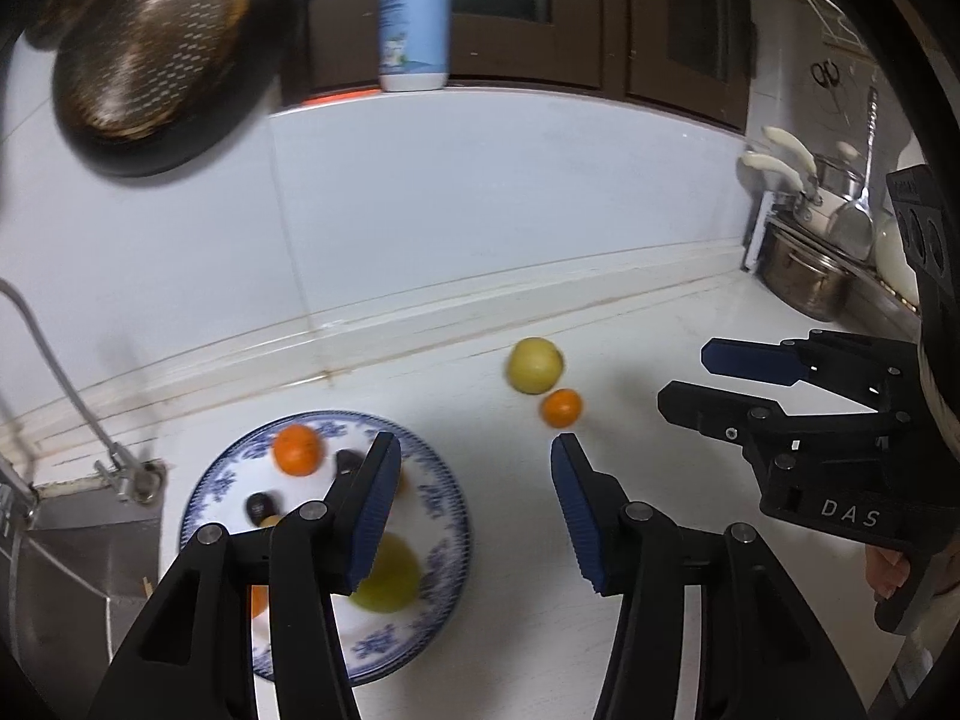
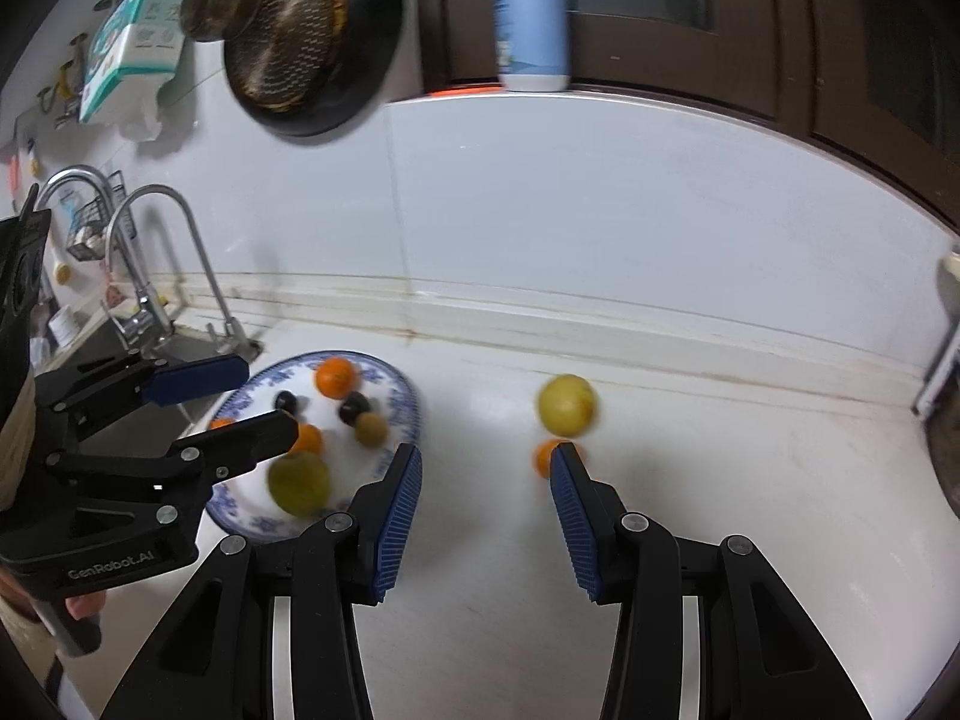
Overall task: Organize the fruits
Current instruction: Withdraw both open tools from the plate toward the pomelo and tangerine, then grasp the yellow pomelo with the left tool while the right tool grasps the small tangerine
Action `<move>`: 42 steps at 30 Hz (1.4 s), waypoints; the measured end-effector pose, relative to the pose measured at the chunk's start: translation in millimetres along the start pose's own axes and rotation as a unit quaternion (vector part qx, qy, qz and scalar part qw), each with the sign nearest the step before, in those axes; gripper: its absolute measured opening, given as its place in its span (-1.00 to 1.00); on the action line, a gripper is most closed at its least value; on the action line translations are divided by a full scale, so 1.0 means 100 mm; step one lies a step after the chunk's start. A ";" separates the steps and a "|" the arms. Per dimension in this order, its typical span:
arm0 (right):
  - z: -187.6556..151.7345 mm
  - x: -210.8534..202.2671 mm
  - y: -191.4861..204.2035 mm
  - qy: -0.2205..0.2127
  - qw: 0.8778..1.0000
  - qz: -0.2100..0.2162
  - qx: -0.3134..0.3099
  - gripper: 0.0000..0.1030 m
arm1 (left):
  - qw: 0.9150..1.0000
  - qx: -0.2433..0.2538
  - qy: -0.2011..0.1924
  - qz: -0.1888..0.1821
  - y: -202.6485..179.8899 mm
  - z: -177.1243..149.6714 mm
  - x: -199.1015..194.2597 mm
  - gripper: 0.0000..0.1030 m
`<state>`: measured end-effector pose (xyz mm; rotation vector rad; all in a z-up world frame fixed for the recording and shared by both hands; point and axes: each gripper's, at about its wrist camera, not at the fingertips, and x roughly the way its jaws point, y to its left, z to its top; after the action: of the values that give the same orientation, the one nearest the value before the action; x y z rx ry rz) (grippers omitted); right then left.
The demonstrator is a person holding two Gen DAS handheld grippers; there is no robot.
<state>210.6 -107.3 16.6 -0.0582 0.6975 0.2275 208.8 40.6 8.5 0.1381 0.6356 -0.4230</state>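
A blue-and-white plate on the white counter holds an orange, dark small fruits and a yellow-green fruit. To its right, on the bare counter, a yellow round fruit and a small orange lie side by side. My left gripper hovers open over the plate's right edge, nothing between its fingers. My right gripper is open and empty, just short of the small orange, which its right finger partly hides.
A sink with faucets lies left of the plate. On the wall hangs a dark pan with a strainer; a blue-white bottle stands on the ledge. Pots and utensils crowd the far right. The backsplash runs behind the fruit.
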 end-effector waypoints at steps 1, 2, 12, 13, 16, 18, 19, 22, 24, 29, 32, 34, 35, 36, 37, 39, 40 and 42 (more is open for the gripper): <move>-0.02 -0.01 -0.06 0.001 1.000 -0.002 0.004 -0.11 | 1.000 0.003 0.000 -0.002 -0.05 0.01 0.03 -0.01; -0.04 -0.02 -0.11 0.002 1.000 -0.006 0.006 -0.12 | 1.000 0.005 0.000 -0.004 -0.09 0.01 0.05 -0.01; -0.16 0.04 -0.61 0.013 0.999 -0.033 0.024 -0.11 | 0.999 0.014 0.011 -0.027 -0.44 0.09 0.48 -0.01; -0.18 0.07 -0.66 0.017 0.999 -0.034 0.026 -0.11 | 0.999 0.020 0.013 -0.028 -0.45 0.11 0.53 -0.01; -0.21 0.18 -0.75 0.026 0.999 -0.034 0.032 -0.11 | 0.999 0.045 0.016 -0.027 -0.47 0.15 0.65 -0.01; -0.21 0.26 -0.79 0.033 0.998 -0.031 0.036 -0.12 | 0.998 0.063 0.018 -0.026 -0.44 0.21 0.73 -0.01; -0.21 0.30 -0.80 0.036 0.998 -0.032 0.038 -0.12 | 0.997 0.070 0.018 -0.024 -0.42 0.24 0.76 -0.01; -0.20 0.44 -0.80 0.043 0.998 -0.030 0.046 -0.11 | 0.995 0.087 0.024 -0.034 -0.34 0.34 0.88 -0.01; -0.20 0.54 -0.77 0.048 0.997 -0.026 0.054 -0.11 | 0.993 0.094 0.036 -0.057 -0.26 0.40 0.99 -0.01; -0.18 0.77 -0.68 0.060 0.995 -0.015 0.079 -0.12 | 0.985 0.128 0.069 -0.098 -0.14 0.49 1.28 -0.01; -0.19 0.90 -0.61 0.063 0.993 -0.015 0.095 -0.11 | 0.979 0.138 0.083 -0.126 -0.08 0.52 1.43 -0.01; -0.20 0.98 -0.60 0.064 0.991 -0.013 0.115 -0.11 | 0.975 0.143 0.092 -0.141 -0.04 0.53 1.53 -0.01; -0.20 1.01 -0.60 0.065 0.990 -0.011 0.125 -0.12 | 0.974 0.143 0.094 -0.146 -0.02 0.54 1.57 -0.01; -0.20 1.04 -0.60 0.065 0.989 -0.011 0.132 -0.11 | 0.972 0.144 0.096 -0.155 -0.01 0.55 1.60 -0.01; -0.20 1.08 -0.59 0.067 0.988 -0.013 0.139 -0.12 | 0.971 0.146 0.099 -0.162 -0.01 0.56 1.64 -0.01; -0.21 1.14 -0.58 0.067 0.987 -0.018 0.145 -0.12 | 0.967 0.148 0.107 -0.177 0.01 0.58 1.71 -0.02; -0.21 1.17 -0.58 0.069 0.986 -0.019 0.149 -0.12 | 0.965 0.142 0.119 -0.187 0.02 0.59 1.77 -0.03; -0.20 1.23 -0.57 0.071 0.985 -0.021 0.155 -0.12 | 0.958 0.128 0.134 -0.217 0.03 0.62 1.84 -0.03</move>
<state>302.0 -142.0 -79.4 0.2111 0.8662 0.0730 377.1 -35.1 -52.2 0.3078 0.8809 -0.9237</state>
